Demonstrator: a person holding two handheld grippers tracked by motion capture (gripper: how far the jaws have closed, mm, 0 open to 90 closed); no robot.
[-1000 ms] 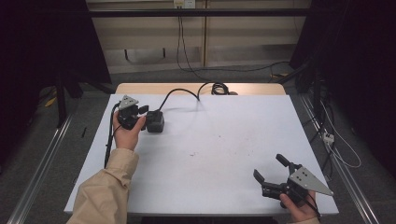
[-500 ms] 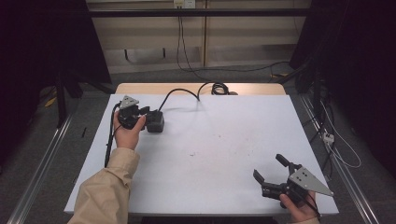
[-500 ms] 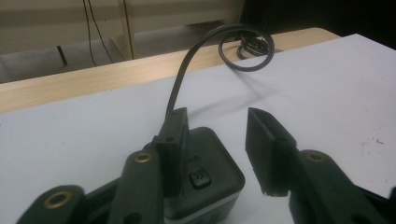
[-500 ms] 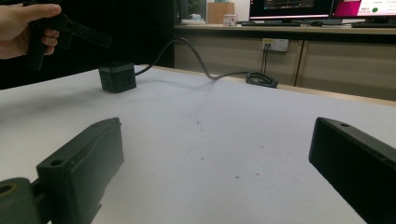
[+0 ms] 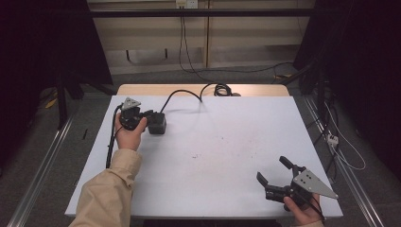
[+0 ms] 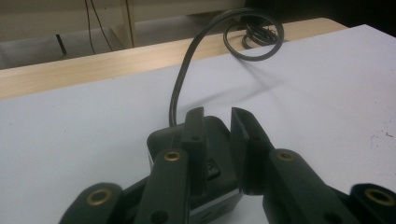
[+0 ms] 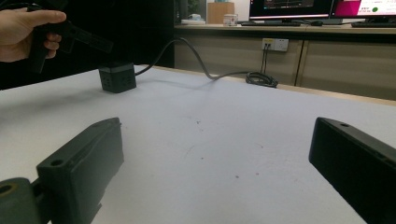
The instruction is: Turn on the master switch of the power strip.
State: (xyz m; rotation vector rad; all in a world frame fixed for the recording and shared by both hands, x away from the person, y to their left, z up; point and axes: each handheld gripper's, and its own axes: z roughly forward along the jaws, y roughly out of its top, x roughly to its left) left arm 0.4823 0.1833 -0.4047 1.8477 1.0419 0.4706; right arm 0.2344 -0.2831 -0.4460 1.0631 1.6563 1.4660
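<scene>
Cube [image 5: 157, 124], black and with a cord [image 5: 182, 94] running from its back, sits on the white table [image 5: 227, 142] near the far left corner. The cord arcs away from the cube to a coil [image 5: 220, 88] at the table's far edge. The left gripper [image 5: 147, 116] hangs just over the cube; its jaws have just been closing and now stand narrow above the cube's top, with a small gap between them and nothing gripped. The right gripper [image 5: 272, 172] is well away from the cube, near the table's front right corner, its jaws wide apart and empty.
</scene>
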